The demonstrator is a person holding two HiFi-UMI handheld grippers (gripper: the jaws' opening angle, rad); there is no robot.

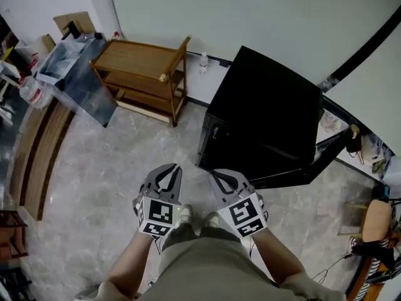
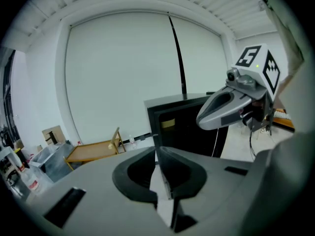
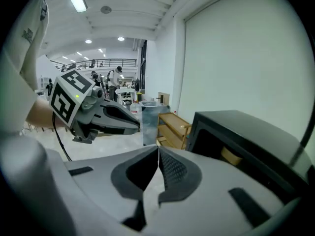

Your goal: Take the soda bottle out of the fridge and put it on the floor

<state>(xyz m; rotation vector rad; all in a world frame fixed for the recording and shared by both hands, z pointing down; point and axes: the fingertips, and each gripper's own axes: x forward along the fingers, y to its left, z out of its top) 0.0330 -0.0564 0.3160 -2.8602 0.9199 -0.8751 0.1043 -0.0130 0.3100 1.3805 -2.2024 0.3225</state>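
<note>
Fridge (image 1: 269, 99) ahead, clear of closed fingers (image 2: 183, 170)

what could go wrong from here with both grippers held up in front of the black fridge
1. The left gripper and right gripper are both shut and empty; reaching into the black box-shaped fridge like that would only shove things.
2. No soda bottle can be made out in it, so the grab could go astray.

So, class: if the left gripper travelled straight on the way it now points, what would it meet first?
Probably the black fridge, near its front left edge: the left gripper has its shut jaw tips lined up with it. Depth is unclear, so it might strike the floor just before it.
</note>
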